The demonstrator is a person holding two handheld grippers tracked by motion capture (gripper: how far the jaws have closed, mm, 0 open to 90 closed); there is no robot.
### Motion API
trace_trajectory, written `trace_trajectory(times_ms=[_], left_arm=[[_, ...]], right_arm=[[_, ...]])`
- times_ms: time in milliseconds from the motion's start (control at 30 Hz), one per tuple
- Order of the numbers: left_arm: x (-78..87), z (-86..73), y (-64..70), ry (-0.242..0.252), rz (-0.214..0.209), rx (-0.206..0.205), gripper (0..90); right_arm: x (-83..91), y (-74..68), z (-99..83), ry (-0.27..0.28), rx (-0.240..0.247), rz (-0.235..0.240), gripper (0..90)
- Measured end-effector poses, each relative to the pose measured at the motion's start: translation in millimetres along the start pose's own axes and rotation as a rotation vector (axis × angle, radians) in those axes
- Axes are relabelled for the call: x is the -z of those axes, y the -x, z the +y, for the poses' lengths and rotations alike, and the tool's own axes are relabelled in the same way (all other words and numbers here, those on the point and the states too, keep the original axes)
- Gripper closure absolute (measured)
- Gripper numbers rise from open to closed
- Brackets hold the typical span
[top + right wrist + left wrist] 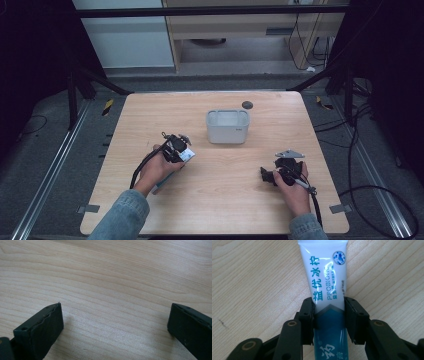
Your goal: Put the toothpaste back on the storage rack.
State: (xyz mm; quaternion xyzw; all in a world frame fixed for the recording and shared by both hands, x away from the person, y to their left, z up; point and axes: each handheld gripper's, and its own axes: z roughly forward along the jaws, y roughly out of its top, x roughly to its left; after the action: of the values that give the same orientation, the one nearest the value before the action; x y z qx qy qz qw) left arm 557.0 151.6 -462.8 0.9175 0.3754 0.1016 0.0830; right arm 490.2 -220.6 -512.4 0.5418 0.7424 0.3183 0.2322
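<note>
Between my left tongs [329,315] sat the toothpaste tube [325,280], clamped across its middle and lying low over the worktop [225,200], left of centre. I judged the glossy, soft tube could slide or fold if I lifted fast. Beyond it stood the grey plastic bin [227,126], open-topped, with nothing between. My right tongs [270,176] rested apart and empty, well off to the right.

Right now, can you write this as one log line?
left gripper: shut on white-and-blue plastic toothpaste tube | right gripper: open | grey plastic bin: untouched
</note>
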Motion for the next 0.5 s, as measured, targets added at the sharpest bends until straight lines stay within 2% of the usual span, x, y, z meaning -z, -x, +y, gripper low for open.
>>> trace_trajectory(times_ms=[167,500], left_arm=[[0.0,-2.1,0.1,0.019,-0.004,0.011,63.7],[0.9,-1.7,1.0,0.014,-0.001,0.010,67.0]], right_arm=[[0.0,0.0,0.0,0.000,0.000,0.000,0.7],[0.0,0.0,0.0,0.000,0.000,0.000,0.7]])
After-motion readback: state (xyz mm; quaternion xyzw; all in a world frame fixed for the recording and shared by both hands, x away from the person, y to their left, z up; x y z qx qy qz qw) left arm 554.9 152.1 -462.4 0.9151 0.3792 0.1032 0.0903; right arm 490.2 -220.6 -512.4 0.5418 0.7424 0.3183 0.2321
